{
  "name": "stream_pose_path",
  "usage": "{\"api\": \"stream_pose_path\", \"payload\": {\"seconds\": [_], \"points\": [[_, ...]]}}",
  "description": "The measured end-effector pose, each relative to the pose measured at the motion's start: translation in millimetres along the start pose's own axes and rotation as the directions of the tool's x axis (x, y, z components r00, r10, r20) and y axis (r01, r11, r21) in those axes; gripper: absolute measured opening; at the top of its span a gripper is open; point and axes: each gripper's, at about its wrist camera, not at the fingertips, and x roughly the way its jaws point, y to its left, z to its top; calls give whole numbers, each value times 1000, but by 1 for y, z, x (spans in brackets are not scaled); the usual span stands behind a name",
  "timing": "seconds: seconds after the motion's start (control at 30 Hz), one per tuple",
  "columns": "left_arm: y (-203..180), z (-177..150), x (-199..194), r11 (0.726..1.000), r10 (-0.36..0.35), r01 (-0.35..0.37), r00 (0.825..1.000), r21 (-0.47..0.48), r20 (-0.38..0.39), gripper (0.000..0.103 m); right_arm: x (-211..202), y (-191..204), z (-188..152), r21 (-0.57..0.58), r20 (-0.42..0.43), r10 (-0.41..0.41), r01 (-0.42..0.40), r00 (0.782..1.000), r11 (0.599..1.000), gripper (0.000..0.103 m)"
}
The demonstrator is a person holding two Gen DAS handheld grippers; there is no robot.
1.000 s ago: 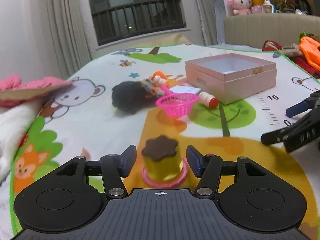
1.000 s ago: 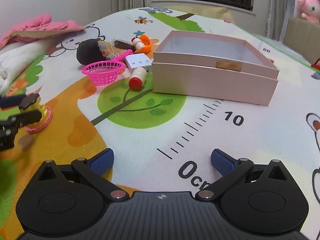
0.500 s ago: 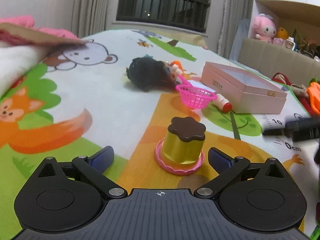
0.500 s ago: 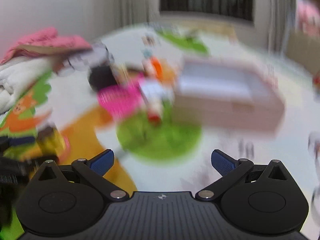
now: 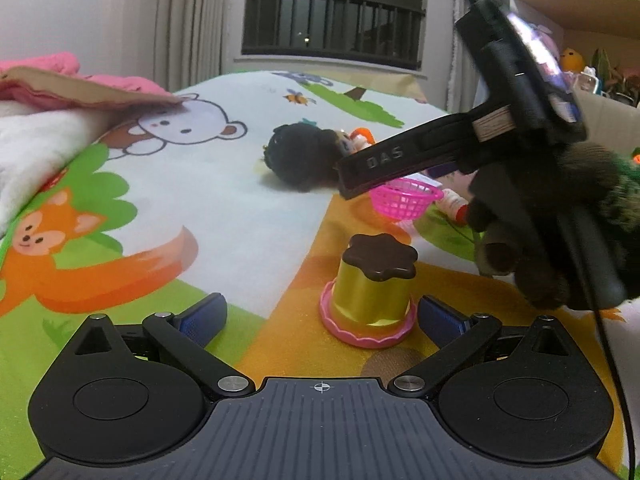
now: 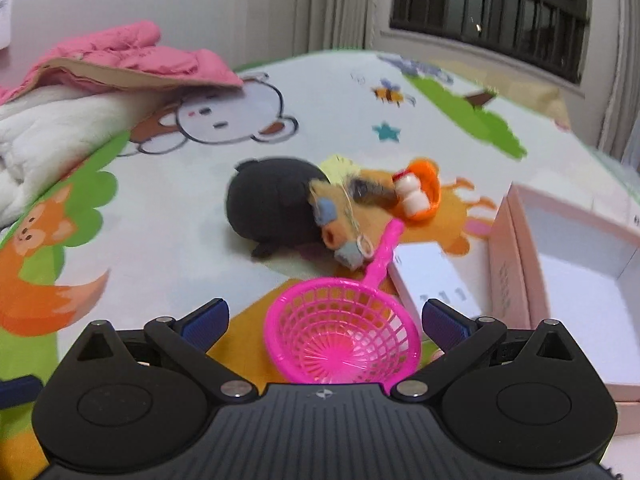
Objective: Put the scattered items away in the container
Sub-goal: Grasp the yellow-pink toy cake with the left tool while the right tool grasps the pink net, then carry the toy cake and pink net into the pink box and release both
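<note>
A yellow toy pudding (image 5: 374, 286) with a brown top and pink base stands on the play mat between my left gripper's (image 5: 322, 316) open fingers, closer to the right one. My right gripper (image 6: 324, 318) is open around a pink toy strainer (image 6: 340, 336), which lies on the mat; the strainer also shows in the left wrist view (image 5: 406, 198). The pink box (image 6: 568, 276) stands open at the right. A black plush doll (image 6: 276, 210), an orange toy (image 6: 424, 194) and a white card box (image 6: 434, 280) lie beyond the strainer. The right gripper's body (image 5: 500, 136) crosses the left wrist view.
A pink and white blanket (image 6: 92, 80) is heaped at the mat's left edge. A small red-capped bottle (image 5: 454, 204) lies by the strainer. A cardboard box with toys (image 5: 600, 92) stands at the far right, beyond the mat.
My right gripper has swung left and forward, from in front of the pink box to the pink strainer. My left gripper opened wide and the pudding now sits nearer its right finger.
</note>
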Motion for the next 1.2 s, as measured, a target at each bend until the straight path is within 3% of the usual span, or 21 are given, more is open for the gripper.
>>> {"api": "stream_pose_path", "payload": {"seconds": [0.07, 0.27, 0.47, 0.63, 0.8, 0.83, 0.93, 1.03, 1.2], "points": [[-1, 0, -1, 1000, 2, -2, 1000, 3, 3, 103, 3, -3, -2, 13, -19, -1, 1, 1000, 1000, 82], [-2, 1, 0, 1000, 21, -21, 1000, 9, 5, 103, -54, -7, -18, 15, 59, 31, -32, 998, 999, 82], [-8, 5, -2, 999, 21, -21, 1000, 41, 0, 103, -149, -16, -67, -72, 190, -18, 32, 982, 997, 82], [-20, 18, 11, 997, -75, 76, 992, 2, -99, 103, -184, -37, -122, -60, 161, -95, 106, 982, 993, 82], [-36, 19, 25, 996, 6, 5, 992, 84, -128, 103, -193, -55, -156, -16, 122, -104, 106, 987, 994, 82], [-36, 19, 24, 996, 12, -1, 992, 89, -127, 101, -193, -58, -160, -13, 119, -102, 104, 988, 995, 82], [-36, 19, 22, 995, 36, -24, 991, 94, -130, 77, -192, -62, -170, -6, 113, -97, 98, 989, 995, 82], [-36, 20, 20, 995, 41, -28, 990, 100, -131, 64, -188, -65, -174, 9, 110, -103, 103, 989, 995, 86], [-44, 23, 10, 994, 14, 3, 990, 112, -143, 61, -181, -65, -180, 23, 97, -113, 111, 989, 994, 89]]}}
